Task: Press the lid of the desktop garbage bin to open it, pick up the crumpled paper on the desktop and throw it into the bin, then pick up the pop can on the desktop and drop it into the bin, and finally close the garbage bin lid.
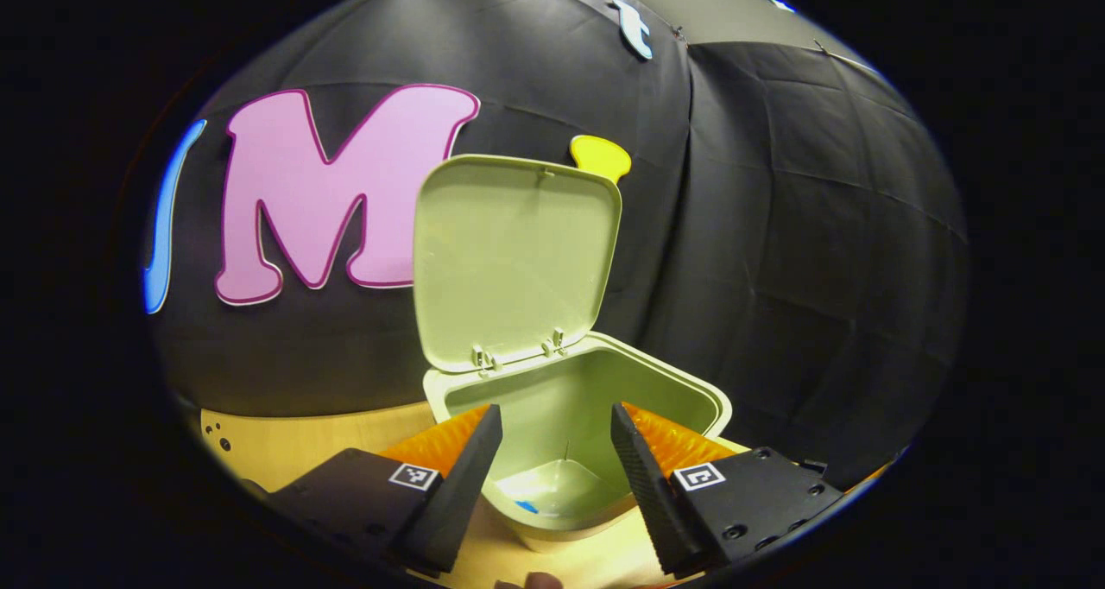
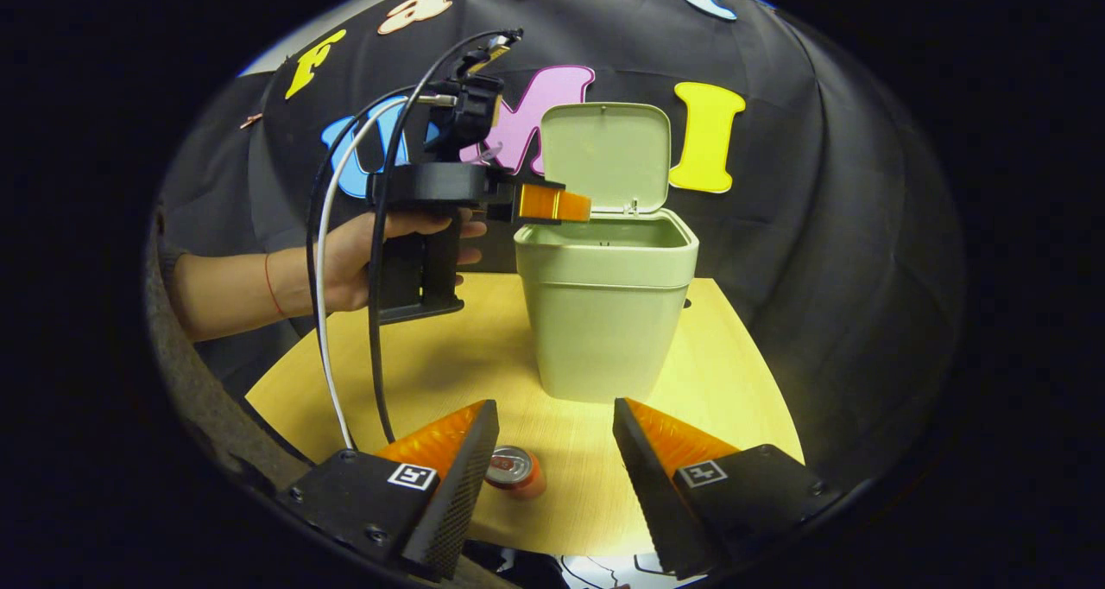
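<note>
No text, brand or number can be read anywhere; the pop can's [image 2: 513, 471] printing is too small to make out.

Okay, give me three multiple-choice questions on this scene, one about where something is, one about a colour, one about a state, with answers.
1. Where is the red pop can?
A. on the wooden tabletop
B. inside the bin
C. in the left gripper

2. What colour is the plastic desktop bin?
A. blue
B. pale green
C. white

3. How is the bin's hinged lid?
A. shut
B. detached
C. raised open

Answers: 1 A, the can sits on the table by the right gripper; 2 B, its walls are pale green; 3 C, the lid stands upright behind the opening.
</note>
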{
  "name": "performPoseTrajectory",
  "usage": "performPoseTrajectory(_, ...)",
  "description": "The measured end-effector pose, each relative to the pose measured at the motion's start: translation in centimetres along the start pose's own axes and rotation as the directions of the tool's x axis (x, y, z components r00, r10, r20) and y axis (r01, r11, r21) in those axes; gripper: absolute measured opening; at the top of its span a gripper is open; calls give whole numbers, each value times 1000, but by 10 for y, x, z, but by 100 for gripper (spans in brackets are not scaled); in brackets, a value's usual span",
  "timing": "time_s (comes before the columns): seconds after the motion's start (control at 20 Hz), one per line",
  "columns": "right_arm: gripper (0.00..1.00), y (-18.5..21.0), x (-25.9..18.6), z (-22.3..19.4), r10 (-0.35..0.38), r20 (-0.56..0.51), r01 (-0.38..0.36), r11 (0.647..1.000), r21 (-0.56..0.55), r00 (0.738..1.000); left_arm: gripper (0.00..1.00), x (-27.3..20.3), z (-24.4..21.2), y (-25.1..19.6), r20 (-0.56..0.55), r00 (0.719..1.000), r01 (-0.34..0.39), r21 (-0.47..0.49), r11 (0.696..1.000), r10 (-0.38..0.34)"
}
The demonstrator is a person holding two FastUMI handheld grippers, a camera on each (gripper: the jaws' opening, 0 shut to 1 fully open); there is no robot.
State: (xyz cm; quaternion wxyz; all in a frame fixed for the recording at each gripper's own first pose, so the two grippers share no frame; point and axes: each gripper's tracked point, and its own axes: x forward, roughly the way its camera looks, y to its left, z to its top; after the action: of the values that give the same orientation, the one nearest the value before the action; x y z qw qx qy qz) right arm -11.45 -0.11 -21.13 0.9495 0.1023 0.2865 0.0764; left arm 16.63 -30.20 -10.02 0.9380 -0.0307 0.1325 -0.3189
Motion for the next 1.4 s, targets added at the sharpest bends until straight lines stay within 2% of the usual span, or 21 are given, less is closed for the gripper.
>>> performPoseTrajectory(0.05, 86, 2, 1, -3, 10, -10, -10, 1000, -4, 1000, 88, -8, 3, 4, 11, 1000, -14, 0, 1000, 14)
performPoseTrajectory(0.15, 89, 8, 3, -11, 39, -34, -39, 999, -4, 999, 89, -26, 9, 18, 32, 998, -55, 1, 998, 55)
performPoseTrajectory(0.35, 92, 24, 19, -39, 94, -119, -95, 995, -4, 988, 89, -68, 10, 43, 50, 991, -119, -22, 993, 120)
performPoseTrajectory(0.65, 93, 40, 46, -83, 138, -241, -154, 987, -51, 961, 89, -141, 1, 87, 55, 970, -234, -36, 972, 236)
performPoseTrajectory(1.1, 93, 45, 78, -118, 137, -335, -176, 980, -89, 932, 89, -217, -34, 135, -1, 929, -368, -82, 926, 369)
performPoseTrajectory(1.4, 93, 46, 91, -139, 113, -382, -171, 978, -121, 917, 89, -254, -52, 157, -31, 902, -432, -97, 897, 431)
